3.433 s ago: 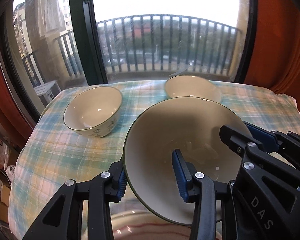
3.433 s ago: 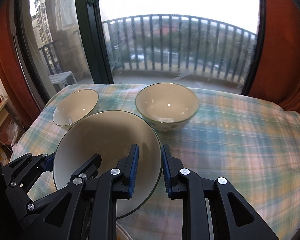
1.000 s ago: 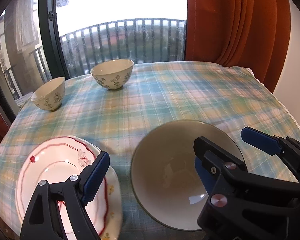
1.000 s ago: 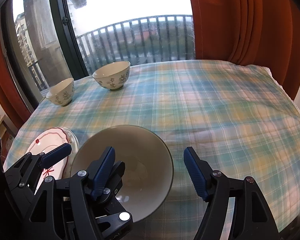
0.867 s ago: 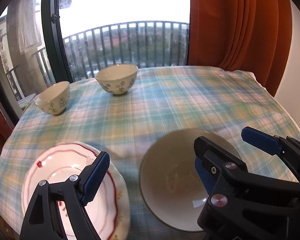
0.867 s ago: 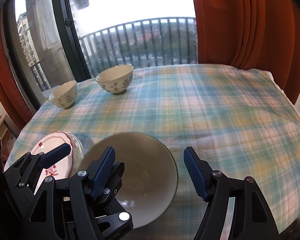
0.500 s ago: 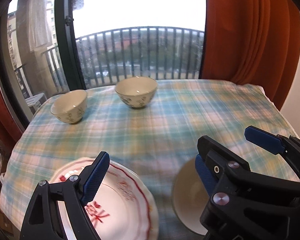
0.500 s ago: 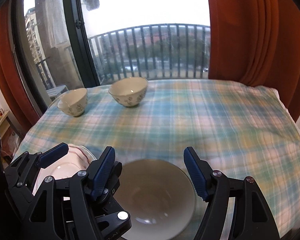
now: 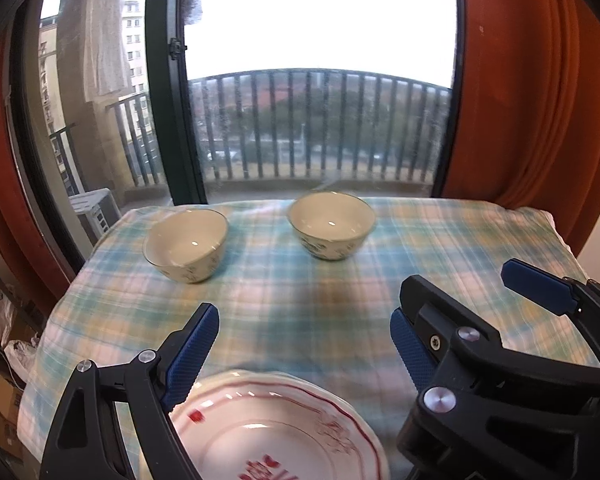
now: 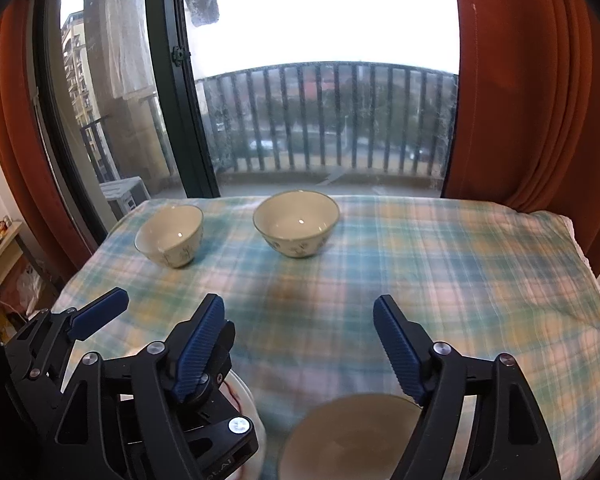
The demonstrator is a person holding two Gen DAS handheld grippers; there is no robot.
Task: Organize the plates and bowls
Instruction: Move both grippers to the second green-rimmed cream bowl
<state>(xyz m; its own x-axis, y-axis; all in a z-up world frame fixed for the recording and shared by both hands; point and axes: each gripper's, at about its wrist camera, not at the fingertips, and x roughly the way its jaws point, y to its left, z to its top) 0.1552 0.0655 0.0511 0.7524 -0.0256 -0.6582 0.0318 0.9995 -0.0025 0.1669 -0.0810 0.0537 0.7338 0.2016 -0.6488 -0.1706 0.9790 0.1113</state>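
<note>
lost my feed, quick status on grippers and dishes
Left gripper open, right gripper open, just widened, both empty. Big bowl down beside plate. Two small bowls ahead, path clear.

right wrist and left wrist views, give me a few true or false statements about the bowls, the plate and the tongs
1. Two small bowls, left one and right one, sit apart on the plaid tablecloth. True.
2. The right tongs are clamped on the large bowl. False: their pads touch nothing, and the bowl lies below them on the cloth.
3. The left tongs hold nothing. True.
4. The red-trimmed plate is stacked inside a small bowl. False: it lies on the cloth at the near edge.
5. The small bowls are upside down. False: both stand rim up.
</note>
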